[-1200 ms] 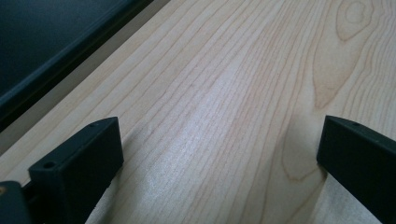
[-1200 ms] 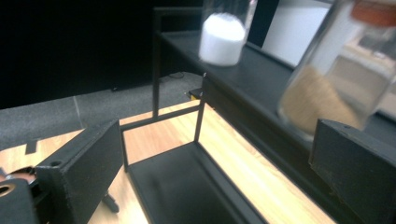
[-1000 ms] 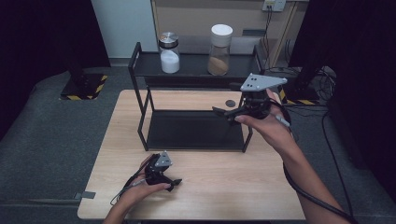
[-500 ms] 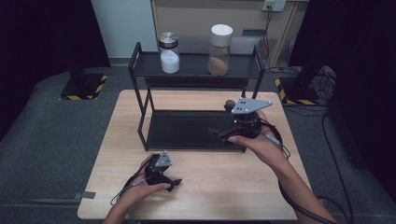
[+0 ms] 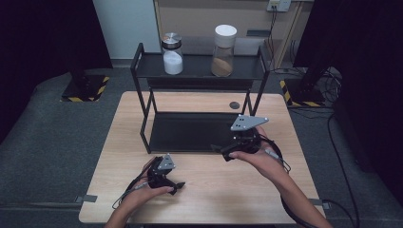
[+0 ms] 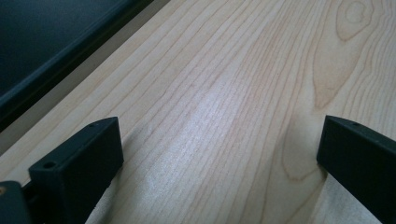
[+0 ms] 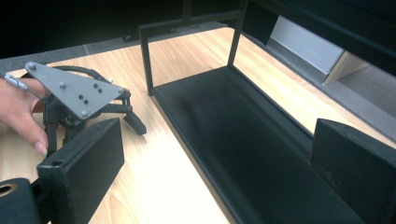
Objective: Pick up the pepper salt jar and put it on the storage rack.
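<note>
The right hand-held gripper [image 5: 223, 151], jaws apart and empty, hovers at the near right edge of the black rack [image 5: 190, 132]. The left hand-held gripper [image 5: 177, 186], also spread and empty, rests low on the counter [image 5: 214, 190], near left.

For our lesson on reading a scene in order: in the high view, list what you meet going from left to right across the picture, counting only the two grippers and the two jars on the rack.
left gripper → jar of white powder with the metal lid → jar of brown powder with the white lid → right gripper
</note>
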`<move>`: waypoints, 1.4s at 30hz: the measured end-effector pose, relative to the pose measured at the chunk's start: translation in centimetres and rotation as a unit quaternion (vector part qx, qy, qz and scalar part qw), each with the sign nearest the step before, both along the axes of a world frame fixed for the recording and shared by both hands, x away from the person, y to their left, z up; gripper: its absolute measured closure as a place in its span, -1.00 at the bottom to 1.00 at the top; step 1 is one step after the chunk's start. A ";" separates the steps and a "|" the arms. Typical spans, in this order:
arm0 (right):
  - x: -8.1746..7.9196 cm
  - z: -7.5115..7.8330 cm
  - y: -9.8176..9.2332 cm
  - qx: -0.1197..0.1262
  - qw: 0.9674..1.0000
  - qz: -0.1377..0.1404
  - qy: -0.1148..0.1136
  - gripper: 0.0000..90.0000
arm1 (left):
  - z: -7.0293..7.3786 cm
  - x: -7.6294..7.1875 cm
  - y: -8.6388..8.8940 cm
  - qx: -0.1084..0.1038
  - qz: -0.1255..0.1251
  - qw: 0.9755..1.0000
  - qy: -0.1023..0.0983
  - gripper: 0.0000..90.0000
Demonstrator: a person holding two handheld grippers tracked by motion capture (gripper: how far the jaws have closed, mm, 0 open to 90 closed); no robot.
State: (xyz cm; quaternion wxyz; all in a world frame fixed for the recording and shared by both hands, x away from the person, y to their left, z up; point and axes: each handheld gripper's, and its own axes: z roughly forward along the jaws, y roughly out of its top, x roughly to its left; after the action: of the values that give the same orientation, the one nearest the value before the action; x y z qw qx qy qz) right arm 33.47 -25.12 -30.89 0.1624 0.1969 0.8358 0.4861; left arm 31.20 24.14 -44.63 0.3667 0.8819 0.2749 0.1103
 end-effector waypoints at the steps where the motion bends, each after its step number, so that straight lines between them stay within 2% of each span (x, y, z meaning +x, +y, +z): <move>1: 0.0 -0.3 0.0 -0.002 1.000 0.000 0.002 -0.90 | 0.0 0.0 0.0 0.000 0.000 1.000 0.000 -1.00; 8: -0.4 -1.4 0.1 -0.010 1.000 -0.001 0.006 -0.90 | 0.0 0.0 0.0 0.000 0.000 1.000 0.000 -1.00; 18: -0.9 -4.8 -0.5 -0.026 0.999 -0.003 0.033 -0.90 | 0.0 0.0 0.0 0.000 0.000 1.000 0.000 -1.00; 24: -1.2 -7.3 -0.8 -0.042 0.997 0.002 0.061 -0.90 | 0.0 0.0 0.0 0.000 0.000 1.000 0.000 -1.00; 25: -1.2 -7.3 -0.8 -0.042 0.997 0.002 0.061 -0.90 | 0.0 0.0 0.0 0.000 0.000 1.000 0.000 -1.00; 27: -1.2 -8.4 -0.9 -0.052 0.996 0.005 0.075 -0.89 | 0.0 0.0 0.0 0.000 0.000 1.000 0.000 -1.00; 28: -1.2 -8.4 -0.9 -0.052 0.996 0.005 0.075 -0.89 | 0.0 0.0 0.0 0.000 0.000 1.000 0.000 -1.00; 29: -1.2 -9.3 -1.0 -0.060 0.995 0.008 0.084 -0.89 | 0.0 0.0 0.0 0.000 0.000 1.000 0.000 -1.00; 35: -1.2 -11.0 -1.3 -0.073 0.992 0.004 0.100 -0.89 | 0.0 0.0 0.0 0.000 0.001 1.000 0.000 -1.00; 42: -1.2 -12.4 -2.3 -0.077 0.991 0.000 0.111 -0.89 | 0.0 -0.1 0.0 0.000 0.001 1.000 0.000 -1.00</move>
State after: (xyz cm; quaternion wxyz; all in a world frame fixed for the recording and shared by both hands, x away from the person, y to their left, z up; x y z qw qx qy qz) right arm 32.28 -27.45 -43.28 0.0832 0.2367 0.8836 0.3953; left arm 31.15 24.12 -44.64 0.3668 0.8814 0.2761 0.1108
